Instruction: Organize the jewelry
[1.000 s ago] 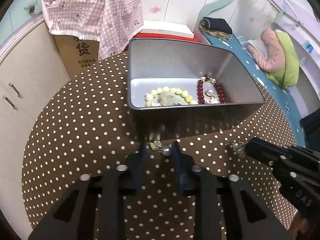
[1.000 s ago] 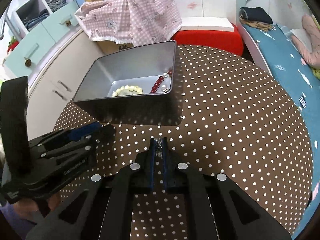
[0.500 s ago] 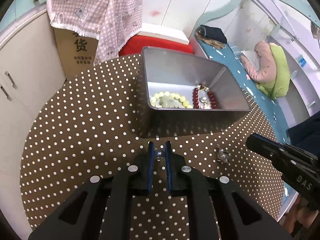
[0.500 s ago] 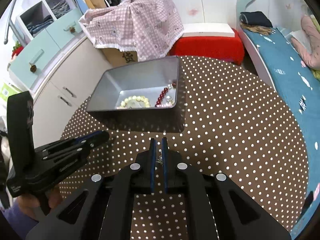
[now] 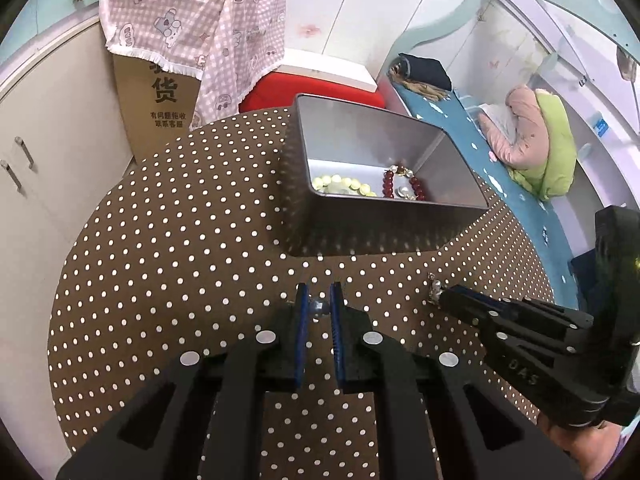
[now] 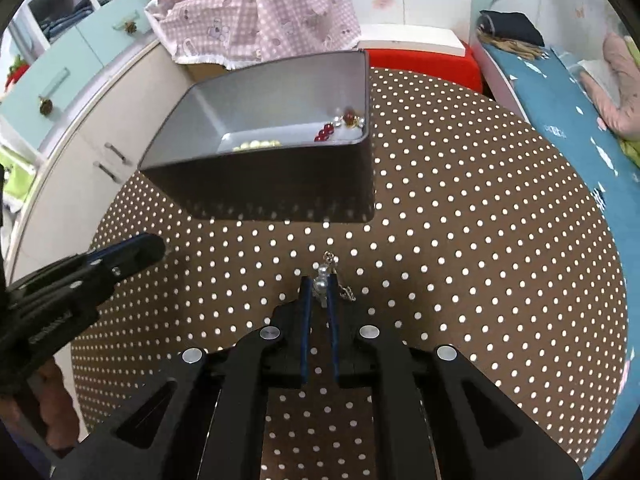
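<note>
Both grips look thin: the left hand-held gripper [image 5: 319,307] is closed narrow on a small pearl earring [image 5: 319,306] right at its tips, and the right hand-held gripper [image 6: 319,287] pinches a second pearl earring [image 6: 321,280] whose chain [image 6: 345,290] trails loose, so either piece could slip out and bounce off the table [image 5: 168,240] on the way to the metal tin [image 5: 384,216]. The tin's tall near wall stands between both earrings and its floor, where a pale green bead bracelet [image 5: 344,184] and red bead bracelet [image 5: 406,188] already lie. A chain snagging the rim seems the likelier fault.
</note>
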Tool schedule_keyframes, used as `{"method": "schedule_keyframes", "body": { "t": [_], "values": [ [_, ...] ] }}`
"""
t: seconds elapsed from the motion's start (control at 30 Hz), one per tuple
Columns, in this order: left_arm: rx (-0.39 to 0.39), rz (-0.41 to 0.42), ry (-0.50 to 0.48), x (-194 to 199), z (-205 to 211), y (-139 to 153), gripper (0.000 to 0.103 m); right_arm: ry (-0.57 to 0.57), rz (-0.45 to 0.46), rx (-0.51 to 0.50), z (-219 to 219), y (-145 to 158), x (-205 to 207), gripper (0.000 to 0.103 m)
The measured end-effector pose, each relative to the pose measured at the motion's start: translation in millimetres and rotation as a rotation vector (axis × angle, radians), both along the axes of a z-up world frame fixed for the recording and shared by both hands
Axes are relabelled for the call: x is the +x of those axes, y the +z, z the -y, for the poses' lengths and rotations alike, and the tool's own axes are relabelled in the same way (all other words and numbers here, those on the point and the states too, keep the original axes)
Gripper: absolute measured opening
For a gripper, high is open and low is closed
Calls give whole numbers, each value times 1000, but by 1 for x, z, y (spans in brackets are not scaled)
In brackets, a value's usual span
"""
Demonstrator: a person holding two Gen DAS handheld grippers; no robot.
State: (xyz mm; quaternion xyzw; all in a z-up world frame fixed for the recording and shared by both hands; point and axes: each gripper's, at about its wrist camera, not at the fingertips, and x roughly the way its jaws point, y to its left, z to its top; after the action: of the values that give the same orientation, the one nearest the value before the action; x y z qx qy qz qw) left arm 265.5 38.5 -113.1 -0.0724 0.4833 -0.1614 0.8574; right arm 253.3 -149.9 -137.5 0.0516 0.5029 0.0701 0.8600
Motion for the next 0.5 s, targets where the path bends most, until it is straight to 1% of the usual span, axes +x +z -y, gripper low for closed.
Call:
{"method": "schedule_keyframes", "body": {
  "t": [0.03, 0.23, 0.27, 0.3, 0.37, 0.4, 0.5],
  "values": [
    [0, 2, 3, -1, -1, 0, 9, 4, 2, -19, -2, -1, 0, 10],
    [-7, 7, 5, -4, -5, 4, 9, 1, 15, -33, -3, -1, 0, 10],
    [-10, 6, 3, -4, -6, 5, 9, 0, 19, -37, -4, -1, -1, 13],
    [-11, 5, 3, -6, -5, 4, 9, -1, 23, -44, -5, -1, -2, 19],
    [-13, 4, 0, -7, -6, 4, 9, -1, 43, -43, -6, 1, -4, 70],
    [-14, 2, -3, -7, -6, 3, 9, 2, 59, -38, -6, 3, -6, 71],
    [-4, -1, -6, -9, -5, 1, 9, -5, 53, -41, -5, 1, -6, 71]
  ]
}}
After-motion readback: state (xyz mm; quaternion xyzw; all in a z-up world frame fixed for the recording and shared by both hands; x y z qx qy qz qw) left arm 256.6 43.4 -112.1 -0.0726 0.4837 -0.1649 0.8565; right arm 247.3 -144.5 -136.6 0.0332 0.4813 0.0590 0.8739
